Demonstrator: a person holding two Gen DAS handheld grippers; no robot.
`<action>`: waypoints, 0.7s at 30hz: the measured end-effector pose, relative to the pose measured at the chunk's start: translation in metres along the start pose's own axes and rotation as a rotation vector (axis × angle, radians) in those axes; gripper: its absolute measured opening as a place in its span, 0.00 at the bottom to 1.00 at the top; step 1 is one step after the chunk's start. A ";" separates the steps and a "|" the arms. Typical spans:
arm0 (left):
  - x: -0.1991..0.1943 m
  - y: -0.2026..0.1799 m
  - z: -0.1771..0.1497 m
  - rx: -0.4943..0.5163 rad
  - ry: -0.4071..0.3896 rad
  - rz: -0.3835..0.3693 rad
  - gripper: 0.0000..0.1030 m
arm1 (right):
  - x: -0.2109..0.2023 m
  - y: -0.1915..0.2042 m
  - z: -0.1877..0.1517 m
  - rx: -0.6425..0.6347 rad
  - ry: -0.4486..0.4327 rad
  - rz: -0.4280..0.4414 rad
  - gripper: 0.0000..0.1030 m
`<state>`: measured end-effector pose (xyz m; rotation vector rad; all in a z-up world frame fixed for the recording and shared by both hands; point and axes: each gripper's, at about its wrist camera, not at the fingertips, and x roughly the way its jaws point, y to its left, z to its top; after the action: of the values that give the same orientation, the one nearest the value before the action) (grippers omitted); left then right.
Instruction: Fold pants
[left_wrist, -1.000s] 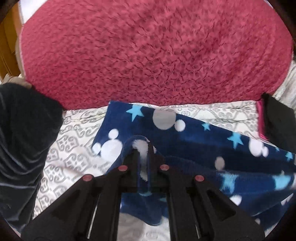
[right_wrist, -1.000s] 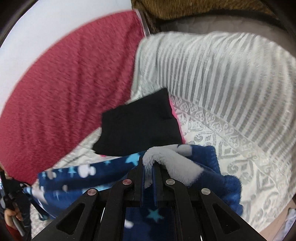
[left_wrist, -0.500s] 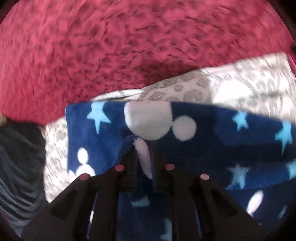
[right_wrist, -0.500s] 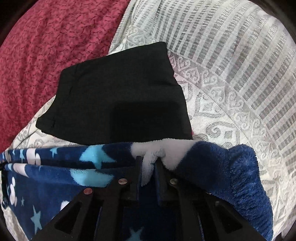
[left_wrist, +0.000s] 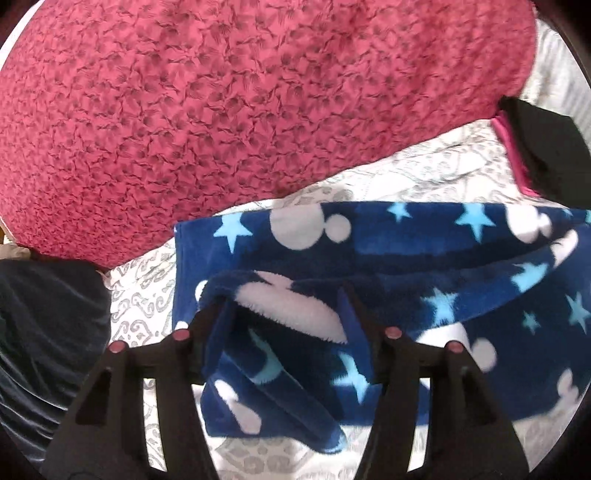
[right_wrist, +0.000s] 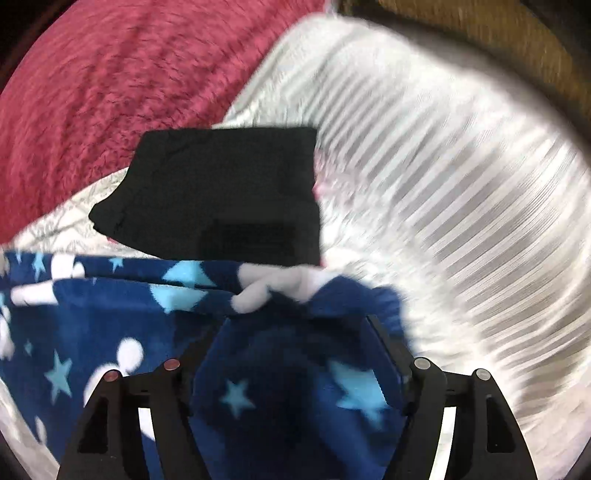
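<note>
Fleece pants, navy with white spots and light blue stars, lie folded on a white patterned bedsheet. My left gripper stands over their left end; its jaws are opening, and a loose fold of the fleece lies between the spread fingers. In the right wrist view the same pants fill the lower left. My right gripper is over their right end, its jaws also opening, with bunched fleece lying in the wide gap between the fingers.
A crimson textured blanket covers the bed behind the pants. A folded black garment lies just beyond the right end. A striped white pillow is to the right. A dark garment sits at the left edge.
Both grippers were shut on folds of the fleece; both have now spread their fingers and let the fabric drop onto the folded layer beneath. The hands shifted a little lower over the bed.
</note>
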<state>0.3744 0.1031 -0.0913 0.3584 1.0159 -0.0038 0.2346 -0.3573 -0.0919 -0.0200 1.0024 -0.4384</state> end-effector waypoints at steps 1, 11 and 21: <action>-0.003 0.004 -0.002 -0.003 0.001 -0.014 0.57 | -0.010 0.002 0.001 -0.019 -0.014 -0.025 0.72; -0.017 0.030 -0.008 -0.041 -0.108 0.084 0.82 | -0.104 0.159 -0.017 -0.461 -0.234 0.270 0.72; -0.015 0.034 -0.024 0.016 -0.158 0.071 0.82 | -0.103 0.288 -0.046 -0.642 -0.177 0.521 0.72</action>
<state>0.3522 0.1393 -0.0799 0.4024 0.8474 0.0240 0.2493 -0.0481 -0.0953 -0.3603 0.8969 0.3661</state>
